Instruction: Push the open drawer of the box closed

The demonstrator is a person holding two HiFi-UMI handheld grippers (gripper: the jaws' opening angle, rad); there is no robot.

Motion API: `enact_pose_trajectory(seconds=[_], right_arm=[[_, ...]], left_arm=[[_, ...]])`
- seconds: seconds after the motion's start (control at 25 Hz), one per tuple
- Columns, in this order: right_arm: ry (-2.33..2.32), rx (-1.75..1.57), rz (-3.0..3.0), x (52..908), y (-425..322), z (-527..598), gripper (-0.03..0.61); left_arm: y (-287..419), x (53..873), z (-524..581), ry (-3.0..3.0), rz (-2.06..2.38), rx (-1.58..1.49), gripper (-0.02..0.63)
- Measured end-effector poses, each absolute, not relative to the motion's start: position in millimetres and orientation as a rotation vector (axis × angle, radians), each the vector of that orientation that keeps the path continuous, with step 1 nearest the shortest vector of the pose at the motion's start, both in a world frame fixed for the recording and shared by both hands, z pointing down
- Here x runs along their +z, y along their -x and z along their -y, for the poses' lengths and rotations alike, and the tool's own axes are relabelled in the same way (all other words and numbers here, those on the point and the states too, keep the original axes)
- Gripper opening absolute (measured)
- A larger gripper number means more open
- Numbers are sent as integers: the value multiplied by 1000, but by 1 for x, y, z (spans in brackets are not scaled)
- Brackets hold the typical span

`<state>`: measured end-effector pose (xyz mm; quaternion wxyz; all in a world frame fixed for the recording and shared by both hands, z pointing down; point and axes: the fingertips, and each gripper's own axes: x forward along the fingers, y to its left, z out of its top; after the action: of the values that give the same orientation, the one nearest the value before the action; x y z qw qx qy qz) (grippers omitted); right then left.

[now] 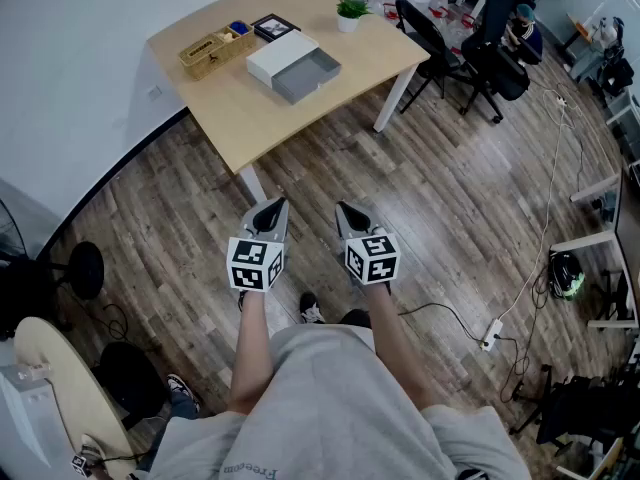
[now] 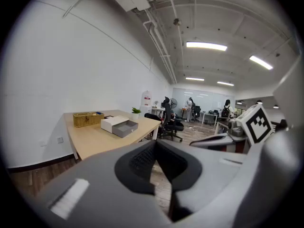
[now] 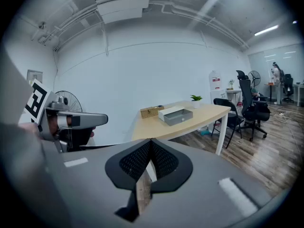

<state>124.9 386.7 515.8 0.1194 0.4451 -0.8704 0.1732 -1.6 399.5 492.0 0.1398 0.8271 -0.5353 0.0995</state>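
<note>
A white box [image 1: 281, 55] rests on the wooden table [image 1: 250, 108], its grey drawer [image 1: 307, 75] pulled out toward me. The same box [image 2: 113, 122] and drawer [image 2: 125, 128] show small in the left gripper view, and the drawer [image 3: 178, 117] again in the right gripper view. Both grippers hang over the floor well short of the table, side by side in front of me. The left gripper [image 1: 271, 209] is shut with nothing in it. The right gripper [image 1: 349, 213] is likewise shut and empty.
A wicker basket [image 1: 214, 49], a dark framed item [image 1: 274, 26] and a small potted plant [image 1: 351, 10] also stand on the table. Black office chairs [image 1: 440, 48] sit to the table's right. Cables and a power strip [image 1: 491, 335] lie on the floor.
</note>
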Motion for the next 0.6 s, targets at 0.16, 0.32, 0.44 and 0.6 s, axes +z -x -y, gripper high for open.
enact_pose_trajectory(seconds=[0.16,0.32,0.44,0.6], right_arm=[[-1302,499,2533,517,-118,-384,2],[-1321,510,2532,517,-116,-382,2],[-1330,574,2581,510,-119,-385,2],[-1353,614,2596,506,-127,-383,1]], left_arm=[[11,493,-396,-2372,1533,267,52],[28,503,-396,-2344,1557,433,52],[54,506,-396,-2303,1625,596,52],[68,494,-396,-2279,1642,461,52]])
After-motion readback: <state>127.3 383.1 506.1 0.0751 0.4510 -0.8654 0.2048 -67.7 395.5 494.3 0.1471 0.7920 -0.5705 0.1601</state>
